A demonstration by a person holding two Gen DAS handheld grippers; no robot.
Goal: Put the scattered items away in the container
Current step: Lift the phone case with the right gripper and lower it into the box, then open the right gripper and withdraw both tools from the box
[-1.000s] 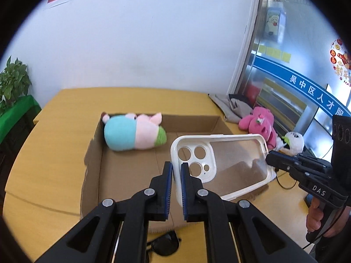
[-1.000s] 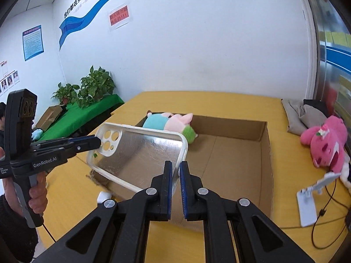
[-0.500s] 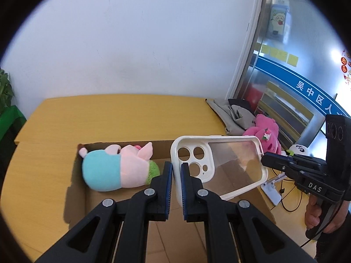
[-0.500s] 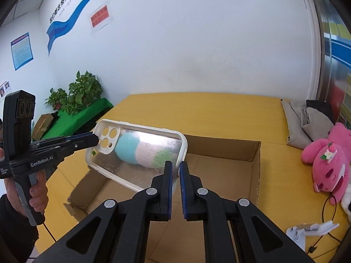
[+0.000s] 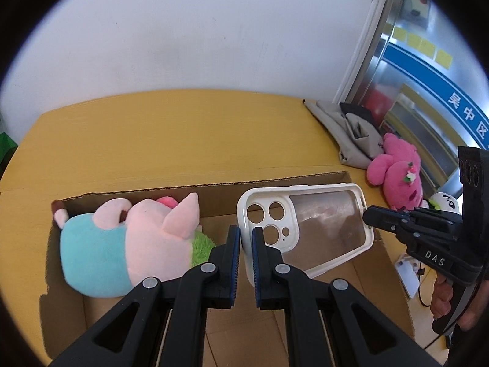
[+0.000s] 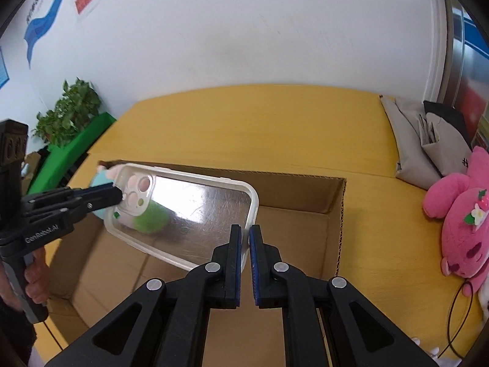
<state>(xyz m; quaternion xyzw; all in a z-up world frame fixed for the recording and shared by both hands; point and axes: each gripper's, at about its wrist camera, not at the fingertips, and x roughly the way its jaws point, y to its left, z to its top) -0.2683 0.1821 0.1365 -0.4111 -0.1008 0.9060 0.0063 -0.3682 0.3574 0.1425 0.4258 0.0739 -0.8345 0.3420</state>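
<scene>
A clear phone case with a white rim (image 5: 318,226) (image 6: 195,214) hangs over the open cardboard box (image 5: 214,189) (image 6: 305,192). My left gripper (image 5: 246,235) is shut on its camera-hole end. My right gripper (image 6: 245,235) is shut on the opposite end. Each gripper also shows in the other's view: the right gripper (image 5: 366,215) and the left gripper (image 6: 120,195). A plush toy in teal, pink and green (image 5: 128,244) (image 6: 146,214) lies inside the box at its far left corner, partly seen through the case.
A pink plush toy (image 5: 397,171) (image 6: 458,220) and grey folded cloth (image 5: 348,134) (image 6: 428,140) lie on the yellow table (image 5: 183,140) right of the box. A white phone stand with a cable (image 5: 406,275) sits near the right edge. Green plants (image 6: 67,113) stand at the left.
Both grippers carried the phone case forward and lower over the box. The plush toy and the box's far wall now look closer and larger.
</scene>
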